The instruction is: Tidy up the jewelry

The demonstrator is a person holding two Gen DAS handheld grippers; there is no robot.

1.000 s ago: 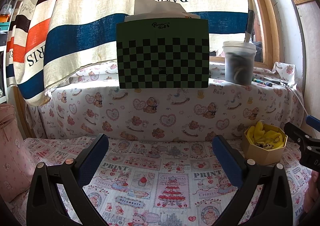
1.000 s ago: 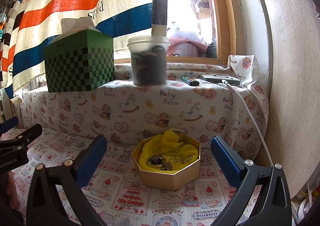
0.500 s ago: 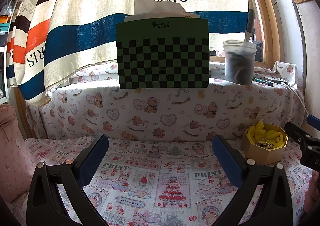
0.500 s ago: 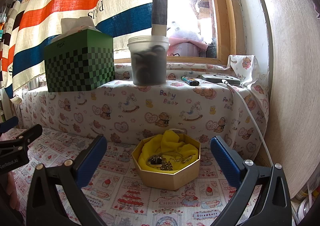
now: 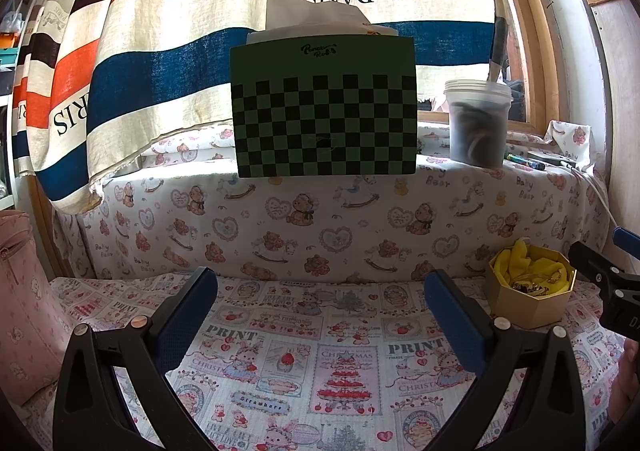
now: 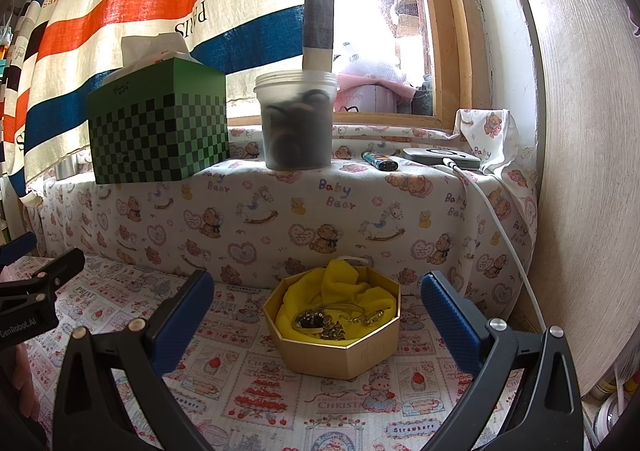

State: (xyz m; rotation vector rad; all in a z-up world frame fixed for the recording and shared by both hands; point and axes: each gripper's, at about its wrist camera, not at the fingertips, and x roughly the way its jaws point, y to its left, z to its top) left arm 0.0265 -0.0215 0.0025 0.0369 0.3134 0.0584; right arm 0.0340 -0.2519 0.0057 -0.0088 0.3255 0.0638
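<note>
A gold octagonal box [image 6: 344, 351] lined with yellow cloth [image 6: 340, 291] sits on the printed tablecloth. Several pieces of gold and dark jewelry [image 6: 332, 321] lie inside it. My right gripper [image 6: 316, 303] is open and empty, its blue pads either side of the box, a little short of it. The box also shows in the left wrist view [image 5: 530, 301] at the far right. My left gripper [image 5: 320, 301] is open and empty over bare tablecloth, well left of the box. The right gripper's finger [image 5: 600, 271] shows at that view's right edge.
A raised ledge covered in bear-print cloth [image 6: 320, 203] runs behind the box. On it stand a green checked tissue box [image 6: 158, 131], a clear plastic jar [image 6: 298, 119], a lighter [image 6: 378, 160] and a charger with a white cable [image 6: 440, 158]. A wooden panel [image 6: 580, 171] closes the right.
Both views have barely shifted. In the left wrist view the box and the right gripper's finger sit slightly lower and further right than before.
</note>
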